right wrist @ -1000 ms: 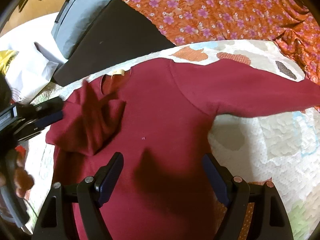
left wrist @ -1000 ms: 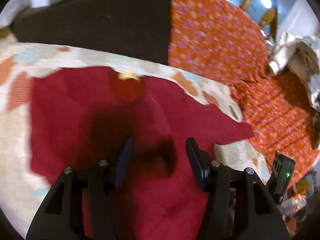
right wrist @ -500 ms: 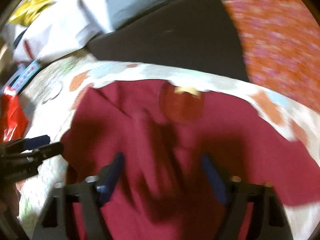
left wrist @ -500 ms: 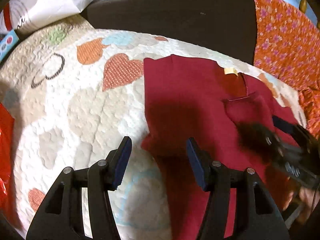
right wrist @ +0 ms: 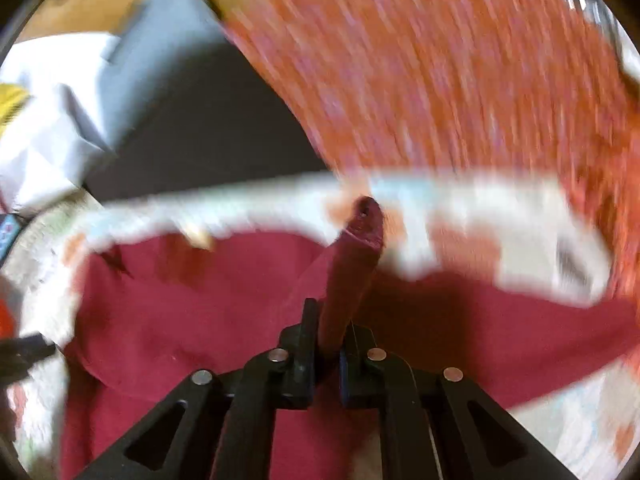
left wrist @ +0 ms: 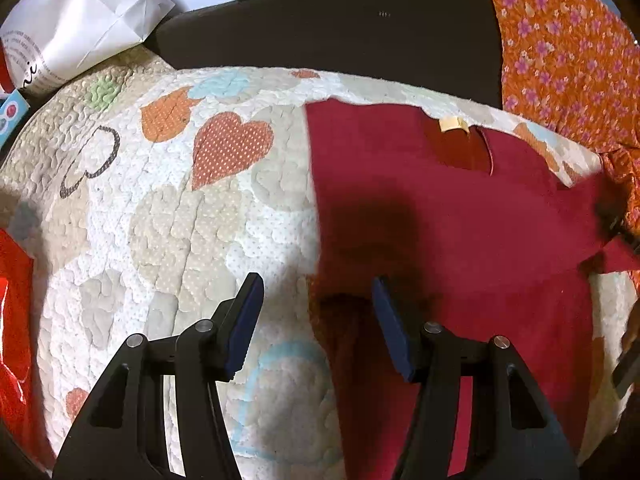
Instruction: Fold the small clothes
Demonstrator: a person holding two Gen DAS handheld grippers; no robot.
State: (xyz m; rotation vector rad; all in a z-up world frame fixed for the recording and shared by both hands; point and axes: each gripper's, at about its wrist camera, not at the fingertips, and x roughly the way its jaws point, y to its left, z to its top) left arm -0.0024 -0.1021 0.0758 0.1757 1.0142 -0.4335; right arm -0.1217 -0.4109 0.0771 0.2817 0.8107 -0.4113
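Observation:
A dark red long-sleeved top [left wrist: 460, 208] lies flat on a quilt with heart patterns [left wrist: 192, 208], its neck label away from me and its left side folded to a straight edge. My left gripper [left wrist: 316, 320] is open and empty, hovering over that folded left edge. My right gripper [right wrist: 326, 344] is shut on a sleeve of the red top [right wrist: 352, 268], which sticks up between the fingers. The right wrist view is blurred by motion.
A black cushion [left wrist: 360, 32] lies beyond the quilt. Orange flowered fabric [left wrist: 568, 56] covers the right side. White paper bags [left wrist: 88, 24] sit at the back left and a red bag [left wrist: 12, 320] at the left edge.
My right gripper has closed on the sleeve and swung towards the right. My left gripper, open throughout, has moved left from above the top to its folded left edge.

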